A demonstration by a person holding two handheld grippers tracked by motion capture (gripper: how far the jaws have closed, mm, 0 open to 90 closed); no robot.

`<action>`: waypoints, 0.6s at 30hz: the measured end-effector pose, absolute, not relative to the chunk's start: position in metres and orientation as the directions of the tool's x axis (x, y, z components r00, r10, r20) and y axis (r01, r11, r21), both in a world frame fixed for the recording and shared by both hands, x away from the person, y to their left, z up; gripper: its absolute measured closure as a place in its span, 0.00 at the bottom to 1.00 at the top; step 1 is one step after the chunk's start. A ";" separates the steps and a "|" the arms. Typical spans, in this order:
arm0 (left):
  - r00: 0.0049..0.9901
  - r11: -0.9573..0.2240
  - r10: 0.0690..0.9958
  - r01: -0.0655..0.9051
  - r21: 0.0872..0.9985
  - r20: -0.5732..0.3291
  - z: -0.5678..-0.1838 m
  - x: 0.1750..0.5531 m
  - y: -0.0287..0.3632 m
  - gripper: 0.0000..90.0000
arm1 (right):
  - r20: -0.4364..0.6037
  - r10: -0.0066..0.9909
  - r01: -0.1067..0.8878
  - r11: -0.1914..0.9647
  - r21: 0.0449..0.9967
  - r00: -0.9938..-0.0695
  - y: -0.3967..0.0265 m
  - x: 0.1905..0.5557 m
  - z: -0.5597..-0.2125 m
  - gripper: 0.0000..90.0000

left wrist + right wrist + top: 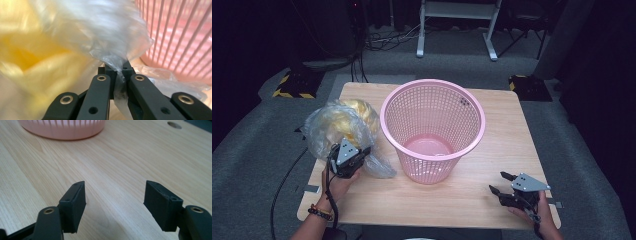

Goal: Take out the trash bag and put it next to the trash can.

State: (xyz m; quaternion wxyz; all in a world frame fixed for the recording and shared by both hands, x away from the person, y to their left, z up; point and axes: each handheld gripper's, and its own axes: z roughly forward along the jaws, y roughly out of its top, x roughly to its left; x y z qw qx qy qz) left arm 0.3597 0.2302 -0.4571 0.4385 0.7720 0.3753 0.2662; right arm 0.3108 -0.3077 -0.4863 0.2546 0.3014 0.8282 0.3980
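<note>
Left gripper [116, 72] pinches the plastic bag [332, 127] — right gripper [115, 202] rests low, jaws wide, empty.

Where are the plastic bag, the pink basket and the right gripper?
plastic bag [324, 131], high view, crumpled clear side.
pink basket [388, 131], high view, left rim.
right gripper [500, 182], high view, between its open fingertips.

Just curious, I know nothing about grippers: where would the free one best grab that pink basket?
Probably the basket's thin rim on the near right side, from above with one jaw inside, one outside. The body is far wider than the open right gripper, and the top is open.
</note>
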 end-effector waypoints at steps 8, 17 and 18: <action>0.608 -0.371 0.791 0.386 0.845 0.070 -0.478 0.354 0.222 0.52 | -0.158 0.704 0.344 0.515 0.785 -0.692 -0.310 0.315 -0.495 0.37; 0.614 -0.371 0.789 0.435 0.820 0.032 -0.492 0.338 0.228 0.19 | -0.110 0.703 0.384 0.505 0.773 -0.702 -0.316 0.320 -0.502 0.34; 0.616 -0.376 0.787 0.441 0.815 0.030 -0.493 0.339 0.229 0.18 | -0.101 0.706 0.394 0.501 0.771 -0.700 -0.317 0.320 -0.502 0.32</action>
